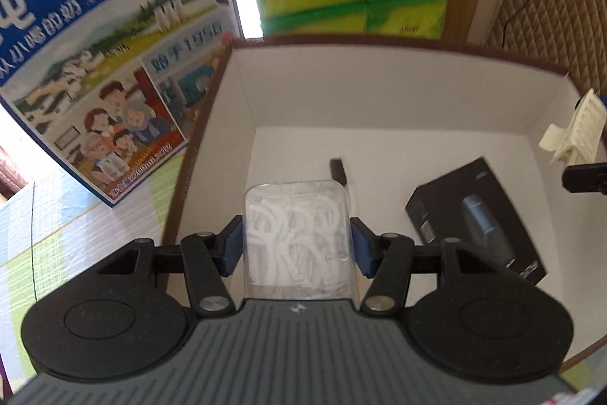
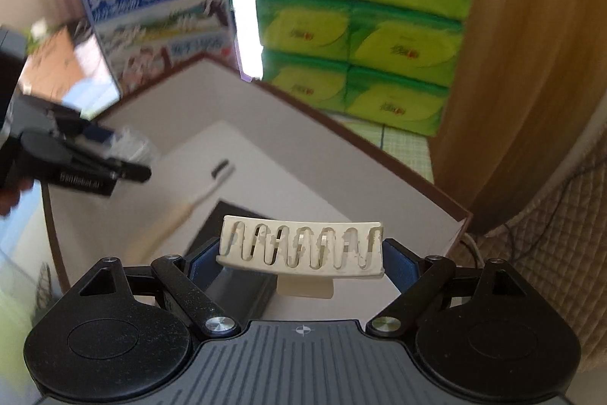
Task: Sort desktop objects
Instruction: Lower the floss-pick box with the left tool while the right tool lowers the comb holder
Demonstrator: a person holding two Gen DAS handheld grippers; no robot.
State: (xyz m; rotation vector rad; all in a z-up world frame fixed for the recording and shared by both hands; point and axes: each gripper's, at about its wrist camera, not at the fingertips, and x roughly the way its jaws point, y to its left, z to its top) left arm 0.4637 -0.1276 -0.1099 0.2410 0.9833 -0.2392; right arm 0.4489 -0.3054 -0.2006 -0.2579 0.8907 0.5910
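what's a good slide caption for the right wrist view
Right gripper holds a cream hair clip above the white-lined box, where a toothbrush and black carton already lie.

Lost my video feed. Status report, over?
Left tool shut on clear plastic floss-pick box, above white storage box. Right tool shut on cream slotted clip. Black carton, toothbrush inside.
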